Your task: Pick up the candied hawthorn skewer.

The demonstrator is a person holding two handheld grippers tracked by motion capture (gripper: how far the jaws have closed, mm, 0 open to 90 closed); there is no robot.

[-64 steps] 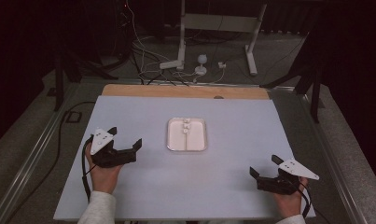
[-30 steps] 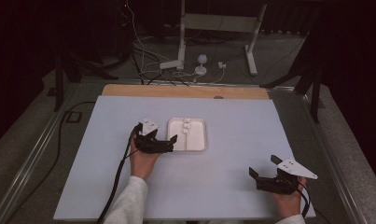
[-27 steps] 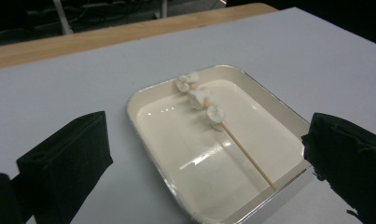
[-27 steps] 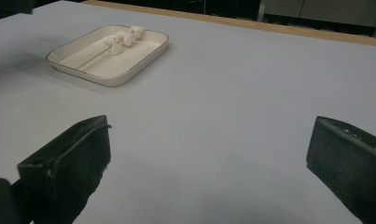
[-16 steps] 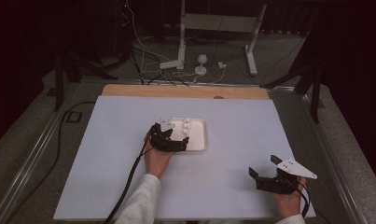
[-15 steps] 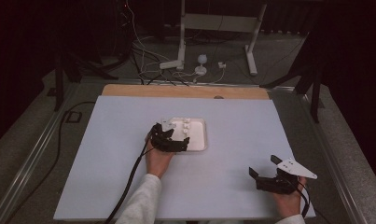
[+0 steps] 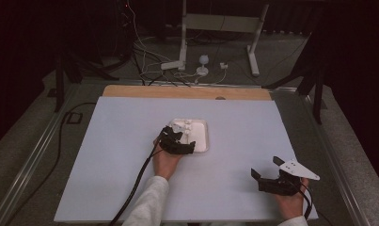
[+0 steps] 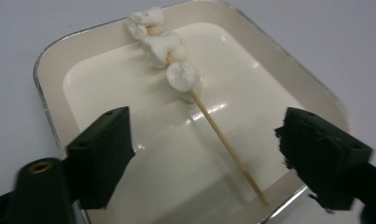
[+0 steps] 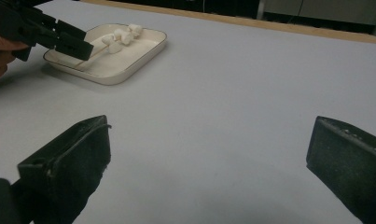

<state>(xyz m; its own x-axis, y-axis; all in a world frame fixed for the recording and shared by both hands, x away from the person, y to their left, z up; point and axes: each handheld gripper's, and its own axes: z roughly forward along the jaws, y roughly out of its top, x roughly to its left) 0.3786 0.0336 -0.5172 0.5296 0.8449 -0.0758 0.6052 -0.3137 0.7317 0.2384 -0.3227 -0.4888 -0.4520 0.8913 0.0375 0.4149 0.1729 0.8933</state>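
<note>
Left tool closing in on the marshmallow skewer in the tray

The left tool (image 8: 209, 154) hovers low over the white tray (image 8: 50, 70), jaws just narrowing yet wide apart, nothing gripped; the skewer (image 8: 223, 140) lies between them on the tray floor. Best to drop squarely over the bare stick, clear of the sweets, and pinch gently. The right tool (image 7: 272, 181) rests gaping and empty on the surface (image 7: 107, 155). Count: one tray, one skewer, three marshmallows (image 8: 182, 77), two tools.
</note>
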